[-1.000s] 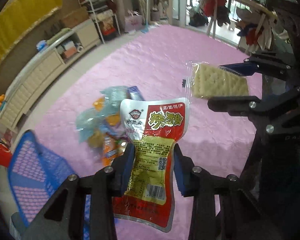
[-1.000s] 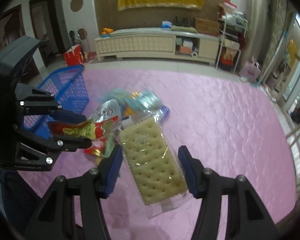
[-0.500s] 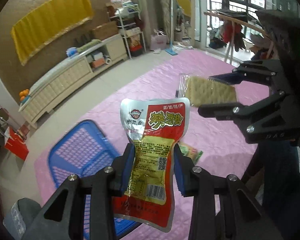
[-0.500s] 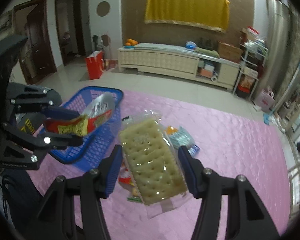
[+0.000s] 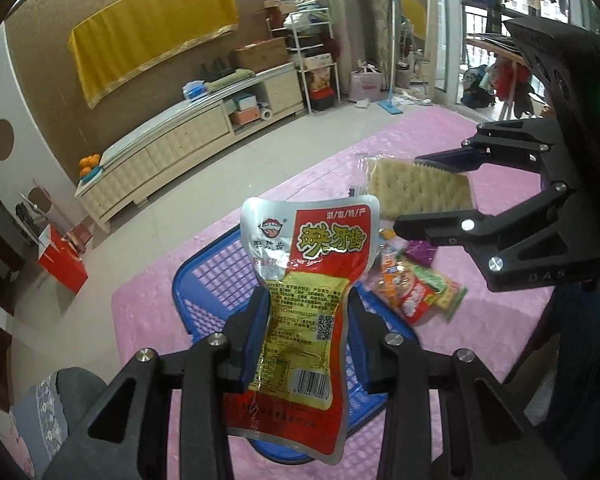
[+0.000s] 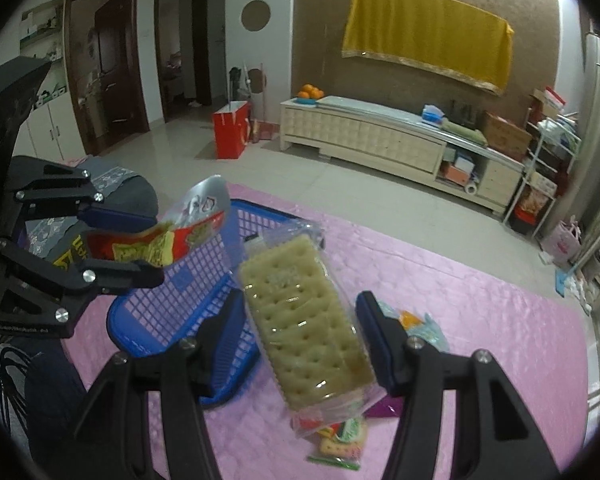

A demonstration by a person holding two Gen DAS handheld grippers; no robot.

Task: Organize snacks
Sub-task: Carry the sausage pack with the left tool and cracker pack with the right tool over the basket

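- Snack pouch (image 5: 309, 300), red and yellow with a silver top, stands upright between your left gripper's (image 5: 308, 336) blue pads; its long axis runs along the fingers, silver end pointing away from you.
- Your left gripper is closed tight on the pouch's middle, pinching it to a waist, with the barcode end hanging below the pads.
- Cracker pack (image 6: 308, 320), clear-wrapped, lies flat and lengthwise between your right gripper's (image 6: 300, 338) fingers, far end tilted slightly left.
- Your right gripper is closed on the pack's long edges, and the pack fills the gap between the pads.
- Both snacks hang in the air above the pink mat (image 6: 500, 320); the pouch sits over the blue basket (image 5: 216, 280), and the cracker pack is over the basket's near rim.
- You hold both grippers side by side, near each other, angled down toward the mat.
- Loose snacks (image 5: 416, 288) lie in a pile on the mat just beside the basket.
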